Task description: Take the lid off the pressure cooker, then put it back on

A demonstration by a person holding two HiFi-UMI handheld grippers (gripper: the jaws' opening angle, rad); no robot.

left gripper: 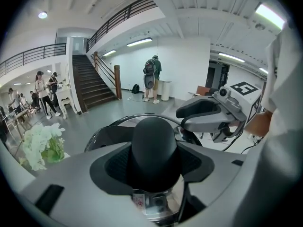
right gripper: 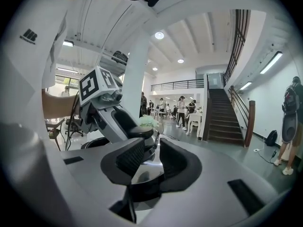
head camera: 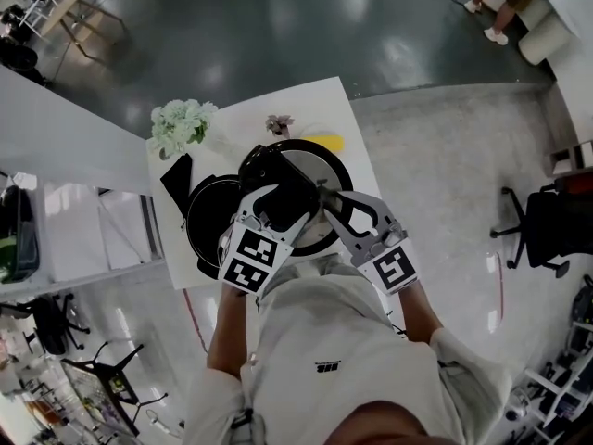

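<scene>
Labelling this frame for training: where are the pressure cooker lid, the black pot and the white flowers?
pressure cooker lid [head camera: 322, 171]: head view, shiny top by the far rim.
black pot [head camera: 206, 215]: head view, its dark inside.
white flowers [head camera: 181, 126]: head view, middle of the bunch.

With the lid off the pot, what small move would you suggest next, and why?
Probably carry the lid left, back over the pot, keeping it level. It hangs clear of the pot, beside it, with the left gripper shut on its black handle and the right gripper at its top.
</scene>
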